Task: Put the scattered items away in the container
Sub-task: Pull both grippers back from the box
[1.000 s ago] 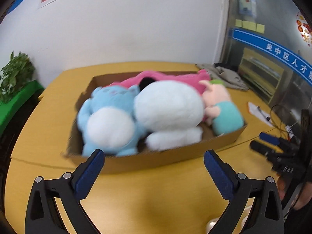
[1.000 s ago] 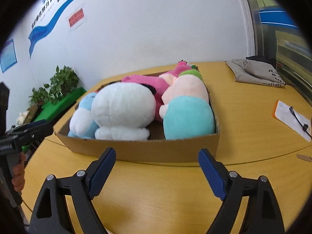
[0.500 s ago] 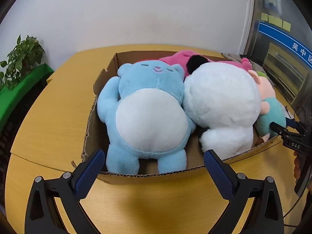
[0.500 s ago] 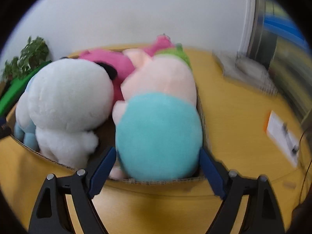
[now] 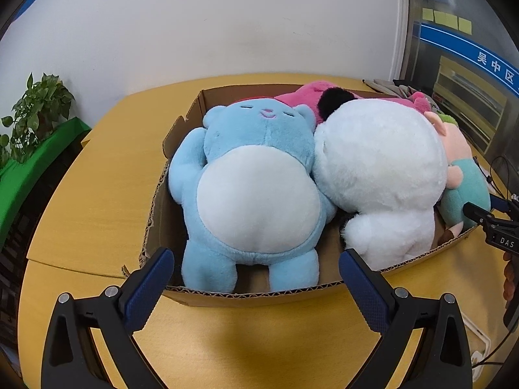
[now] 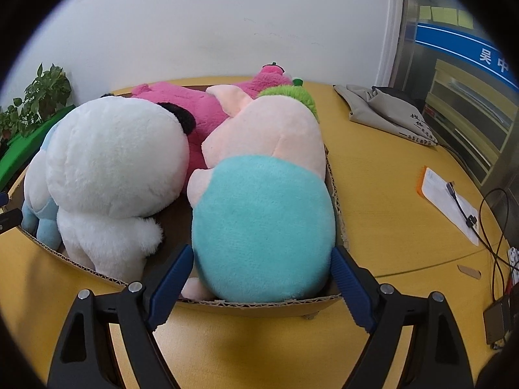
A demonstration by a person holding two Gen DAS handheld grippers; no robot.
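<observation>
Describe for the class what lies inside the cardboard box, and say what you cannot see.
Inside the cardboard box lie a blue bear, a white plush, a pink plush behind them, and a teal-bodied pig. The toys cover most of the box floor.

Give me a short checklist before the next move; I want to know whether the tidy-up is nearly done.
1. Left gripper open and empty: ok.
2. Right gripper open, pads either side of the pink plush with the teal body; contact: cannot tell.
3. Blue plush bear and white plush panda inside the shallow cardboard box: ok.
4. Magenta plush in the box behind them: ok.
5. No plush left on the yellow wooden table: ok in these views.
</observation>
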